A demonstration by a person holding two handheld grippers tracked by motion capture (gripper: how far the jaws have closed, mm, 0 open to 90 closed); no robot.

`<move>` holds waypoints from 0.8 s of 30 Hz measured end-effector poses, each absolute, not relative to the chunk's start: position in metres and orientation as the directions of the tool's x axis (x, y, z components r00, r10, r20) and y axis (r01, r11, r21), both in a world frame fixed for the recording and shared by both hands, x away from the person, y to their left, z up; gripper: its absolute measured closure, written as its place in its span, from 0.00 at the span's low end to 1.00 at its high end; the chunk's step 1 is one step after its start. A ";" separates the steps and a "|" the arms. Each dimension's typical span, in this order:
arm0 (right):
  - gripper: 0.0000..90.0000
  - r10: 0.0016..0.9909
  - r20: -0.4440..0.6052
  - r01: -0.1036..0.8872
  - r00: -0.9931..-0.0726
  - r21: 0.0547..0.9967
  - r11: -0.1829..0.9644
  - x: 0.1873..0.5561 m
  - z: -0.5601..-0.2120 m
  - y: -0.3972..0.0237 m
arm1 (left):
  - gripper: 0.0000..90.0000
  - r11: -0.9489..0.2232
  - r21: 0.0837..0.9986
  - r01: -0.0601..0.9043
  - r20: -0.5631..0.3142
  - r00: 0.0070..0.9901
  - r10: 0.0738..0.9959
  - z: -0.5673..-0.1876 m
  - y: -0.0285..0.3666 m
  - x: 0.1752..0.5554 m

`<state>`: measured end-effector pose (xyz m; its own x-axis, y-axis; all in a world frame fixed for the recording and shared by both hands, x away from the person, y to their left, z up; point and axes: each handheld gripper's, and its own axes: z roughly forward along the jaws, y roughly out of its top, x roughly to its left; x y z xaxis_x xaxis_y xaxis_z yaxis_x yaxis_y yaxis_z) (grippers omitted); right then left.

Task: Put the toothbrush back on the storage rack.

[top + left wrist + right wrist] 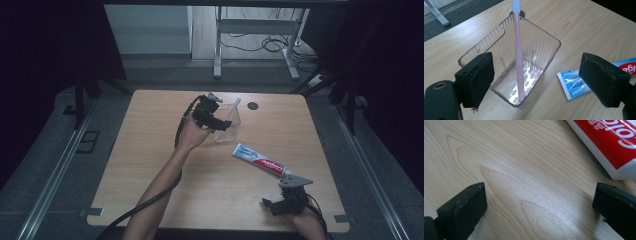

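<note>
A clear plastic holder (524,62) stands upright on the wooden table (150,165), in the far middle part of it. A pink toothbrush (518,57) stands inside the holder, its handle end on the slotted floor and its pale head leaning against the far rim.

The left gripper (218,123) hangs just at the near left side of the holder, held by the person's left hand (192,135). Its jaws stand wide apart with nothing between the pads. In the left gripper view the holder sits between and beyond the two jaws, closer to the left one, and the toothbrush is free of both.

A toothpaste tube (260,160) lies flat on the table just to the right of the holder and nearer, its blue end toward the holder.

The right gripper (272,205) rests low near the near right corner of the table, close to the tube's cap end but not touching it. Its jaws are also spread, with bare wood between them.
</note>
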<state>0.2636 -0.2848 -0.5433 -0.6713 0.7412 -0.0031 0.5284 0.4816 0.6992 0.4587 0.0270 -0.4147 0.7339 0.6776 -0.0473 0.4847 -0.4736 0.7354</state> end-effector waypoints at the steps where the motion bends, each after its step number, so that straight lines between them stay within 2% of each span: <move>1: 0.00 0.741 -0.003 0.528 -0.671 0.699 0.482 0.264 -0.543 -0.285 | 0.15 -0.473 0.737 0.484 -0.049 0.735 0.676 -0.415 0.028 0.458; 24: 0.00 0.742 -0.002 0.529 -0.671 0.699 0.481 0.264 -0.543 -0.285 | 0.14 -0.485 0.755 0.441 -0.024 0.758 0.652 -0.423 0.047 0.429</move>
